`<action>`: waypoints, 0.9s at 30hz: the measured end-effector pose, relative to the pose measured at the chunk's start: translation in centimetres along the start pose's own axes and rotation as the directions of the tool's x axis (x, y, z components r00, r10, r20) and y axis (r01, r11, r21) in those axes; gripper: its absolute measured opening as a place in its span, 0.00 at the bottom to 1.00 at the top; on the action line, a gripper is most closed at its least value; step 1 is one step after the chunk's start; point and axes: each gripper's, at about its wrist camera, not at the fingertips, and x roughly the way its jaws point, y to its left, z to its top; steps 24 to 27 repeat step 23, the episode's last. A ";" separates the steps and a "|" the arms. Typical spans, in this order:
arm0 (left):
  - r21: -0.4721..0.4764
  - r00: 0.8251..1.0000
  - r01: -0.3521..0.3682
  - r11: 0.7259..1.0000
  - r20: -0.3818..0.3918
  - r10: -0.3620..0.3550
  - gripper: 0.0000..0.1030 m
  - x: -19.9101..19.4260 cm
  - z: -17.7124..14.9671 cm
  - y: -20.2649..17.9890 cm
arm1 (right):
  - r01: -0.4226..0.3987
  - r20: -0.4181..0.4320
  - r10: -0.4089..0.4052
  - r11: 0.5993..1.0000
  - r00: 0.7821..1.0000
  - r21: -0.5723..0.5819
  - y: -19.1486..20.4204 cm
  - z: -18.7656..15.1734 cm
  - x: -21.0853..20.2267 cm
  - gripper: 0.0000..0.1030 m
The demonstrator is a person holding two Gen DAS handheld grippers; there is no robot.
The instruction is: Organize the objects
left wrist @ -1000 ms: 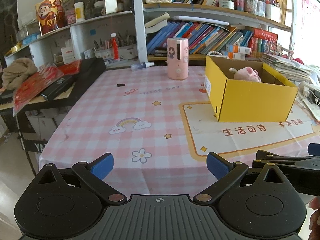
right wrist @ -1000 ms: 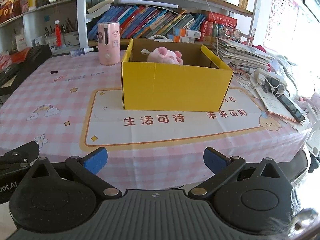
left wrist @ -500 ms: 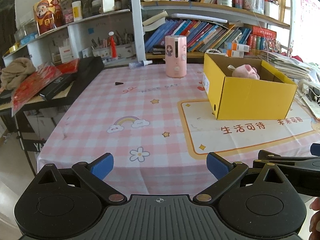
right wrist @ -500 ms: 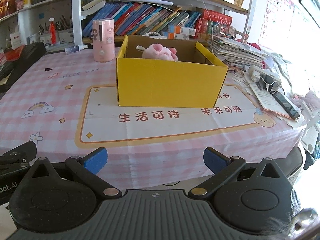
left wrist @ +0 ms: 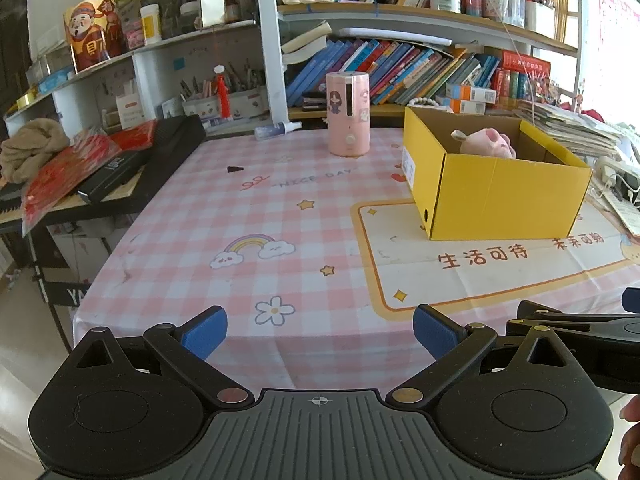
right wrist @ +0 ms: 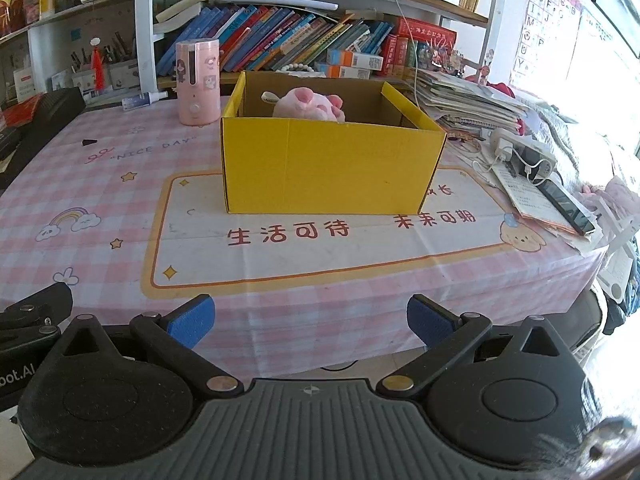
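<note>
Left claw (left wrist: 320,330), right claw (right wrist: 310,318) released at table edge (right wrist: 360,332); yellow box (right wrist: 332,168) well ahead, holding likely plush.

One yellow box (right wrist: 332,168), one pink plush toy (right wrist: 310,104), one pink canister (right wrist: 199,80).

Left gripper (left wrist: 320,330) and right gripper (right wrist: 308,320) are held level, side by side, jaws spread wide, empty.

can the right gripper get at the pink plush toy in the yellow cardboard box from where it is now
Probably yes. The right gripper is open and empty, facing the yellow cardboard box. The box has no lid and the pink plush toy pokes above its rim, so only the near wall blocks a straight approach; coming over the top looks free.
</note>
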 end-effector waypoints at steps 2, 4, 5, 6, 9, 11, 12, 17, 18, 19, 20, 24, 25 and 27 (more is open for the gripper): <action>0.000 1.000 0.001 1.000 -0.001 -0.001 0.98 0.0 0.0 0.0 | 0.000 0.000 0.000 1.000 1.000 0.001 -0.1 0.0 0.0 1.00; -0.001 1.000 0.001 1.000 -0.004 -0.001 0.98 0.0 -0.1 0.0 | -0.001 -0.001 0.001 1.000 1.000 0.000 0.0 0.0 0.0 1.00; -0.002 1.000 0.000 1.000 -0.004 0.000 0.98 -0.1 -0.1 0.0 | -0.001 -0.002 0.001 1.000 1.000 0.001 -0.1 -0.1 0.1 1.00; -0.001 1.000 0.000 1.000 -0.003 0.000 0.98 -0.1 -0.1 0.0 | -0.001 -0.003 0.001 1.000 1.000 0.001 -0.1 -0.2 0.1 1.00; 0.000 1.000 -0.001 1.000 -0.002 0.001 0.98 -0.1 -0.2 0.0 | -0.001 -0.002 0.001 1.000 1.000 0.002 -0.1 -0.2 0.1 1.00; -0.001 1.000 -0.001 1.000 -0.003 0.001 0.98 -0.1 -0.2 0.0 | -0.001 -0.002 0.001 1.000 1.000 0.001 -0.1 -0.2 0.0 1.00; -0.001 1.000 -0.002 1.000 -0.005 0.002 0.98 -0.2 -0.2 0.0 | -0.001 -0.003 0.001 1.000 1.000 0.001 -0.1 -0.2 0.0 1.00; 0.003 1.000 -0.005 1.000 -0.008 0.005 0.97 -0.3 -0.2 -0.2 | -0.003 -0.009 0.003 1.000 1.000 0.002 -0.1 -0.5 0.0 1.00; 0.004 1.000 -0.004 1.000 -0.007 0.004 0.97 -0.3 -0.2 -0.2 | -0.003 -0.009 0.003 1.000 1.000 0.003 -0.1 -0.5 0.0 1.00; 0.006 1.000 -0.003 1.000 -0.006 0.003 0.97 -0.4 -0.2 -0.2 | -0.003 -0.010 0.003 1.000 1.000 0.004 -0.1 -0.6 -0.1 1.00; 0.007 1.000 -0.003 1.000 -0.006 0.003 0.98 -0.3 -0.2 -0.3 | -0.003 -0.011 0.003 1.000 1.000 0.005 -0.1 -0.6 -0.1 1.00; 0.010 1.000 -0.002 1.000 -0.009 0.002 0.98 -0.2 -0.1 -0.4 | -0.003 -0.016 0.003 1.000 1.000 0.009 -0.2 -0.5 0.0 1.00; 0.010 1.000 -0.002 1.000 -0.009 0.002 0.98 -0.2 -0.1 -0.4 | -0.003 -0.016 0.003 1.000 1.000 0.009 -0.2 -0.5 0.0 1.00; 0.010 1.000 -0.002 1.000 -0.009 0.002 0.98 -0.2 -0.1 -0.4 | -0.003 -0.016 0.003 1.000 1.000 0.009 -0.2 -0.5 0.0 1.00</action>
